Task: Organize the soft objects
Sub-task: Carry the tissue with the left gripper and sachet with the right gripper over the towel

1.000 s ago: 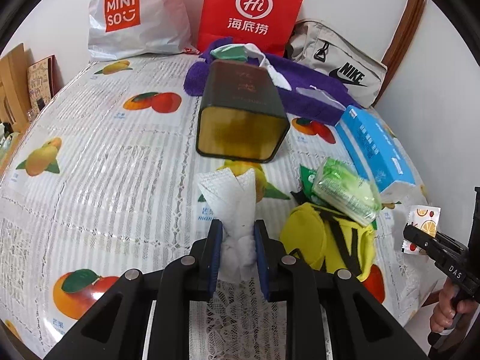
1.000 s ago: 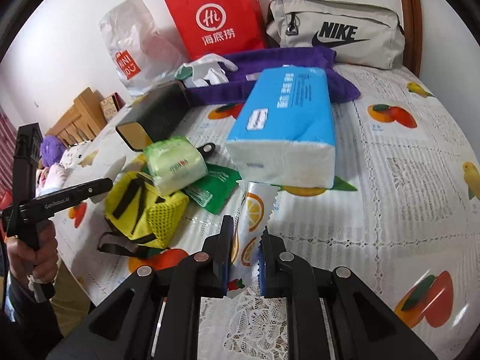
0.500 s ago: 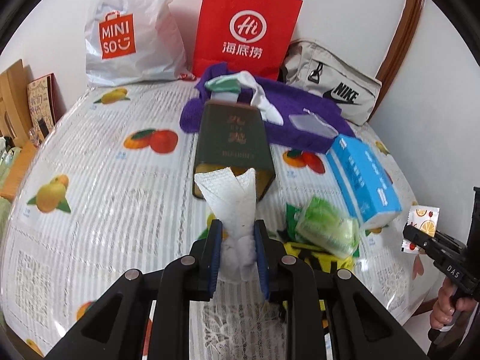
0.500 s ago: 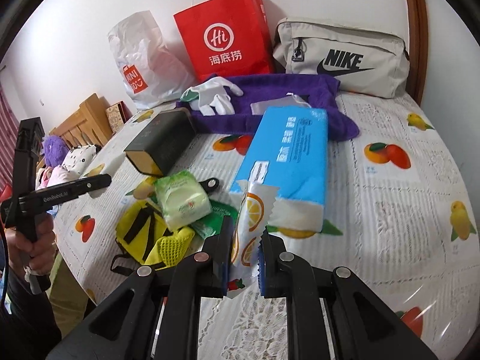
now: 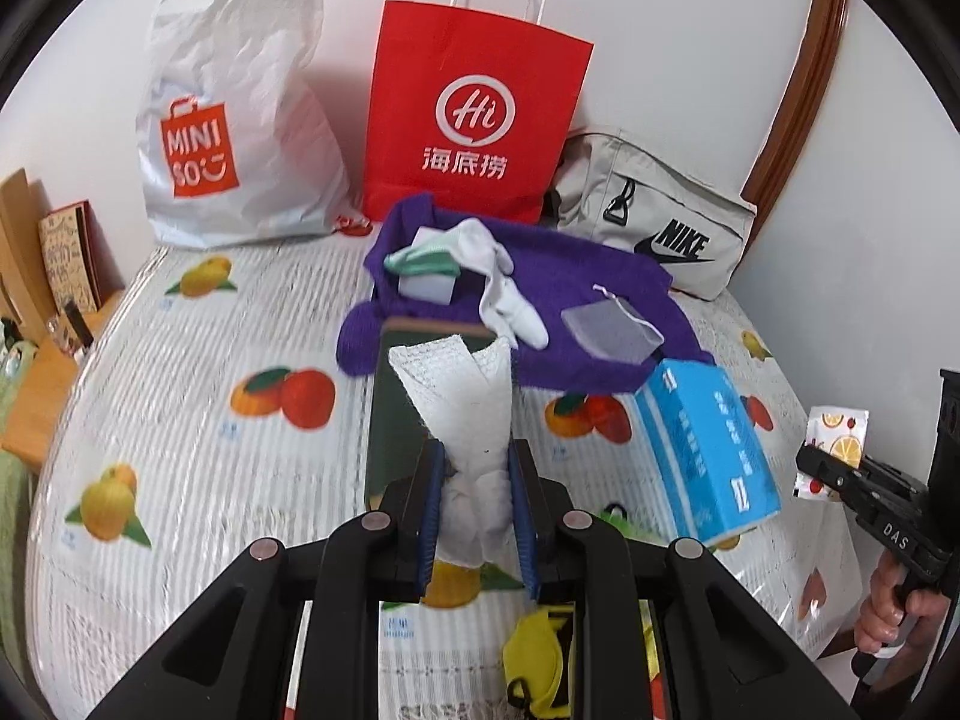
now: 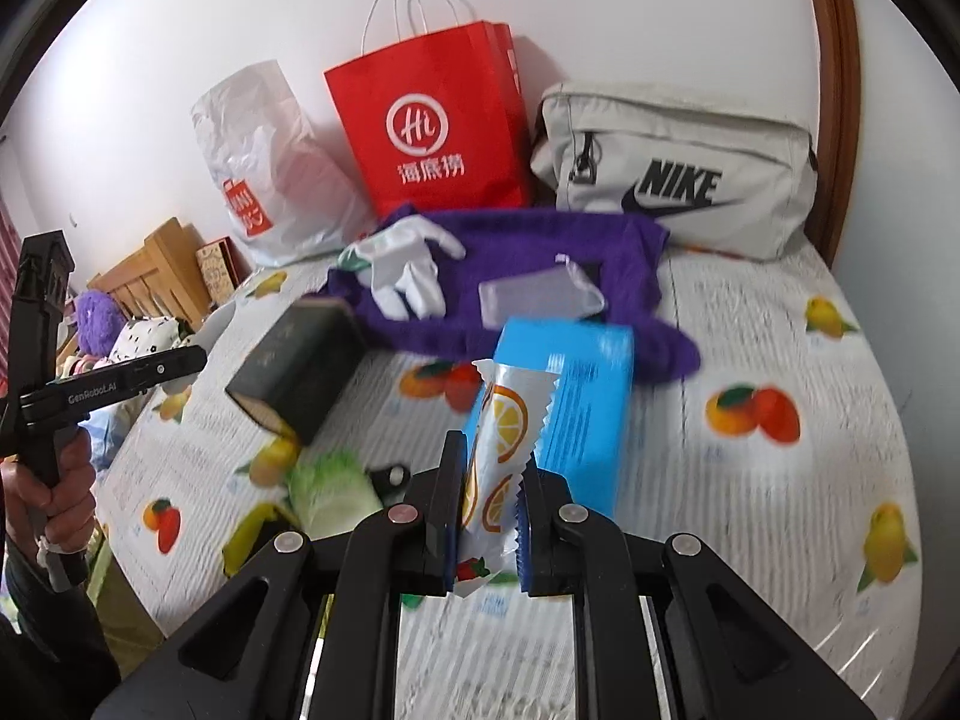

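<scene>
In the left wrist view the left gripper [image 5: 477, 501] sat at lower centre, its blue pads pinching a white crumpled paper towel [image 5: 471, 420] that stood upright between them, fanning out above the fingertips. Behind the towel lay a dark green tin box [image 5: 390, 426] on the fruit-print tablecloth [image 5: 180, 450]. Above it, in the middle of the frame, a purple towel [image 5: 576, 282] carried a white glove [image 5: 498, 282] and a small clear pouch [image 5: 609, 330]. A blue tissue pack [image 5: 705, 444] lay to the right of centre, and a yellow mesh bag [image 5: 537, 654] showed at the bottom edge between the gripper arms. A red paper bag [image 5: 474, 114], a white Miniso bag [image 5: 240, 120] and a grey Nike bag [image 5: 654, 222] stood along the wall at the top.

In the right wrist view the right gripper [image 6: 486, 516] at lower centre was clamped on an orange-print sachet [image 6: 501, 450], held upright with its serrated end upward, in front of the tissue pack. A green wipes packet [image 6: 333, 495] lay lower left of centre, blurred.
</scene>
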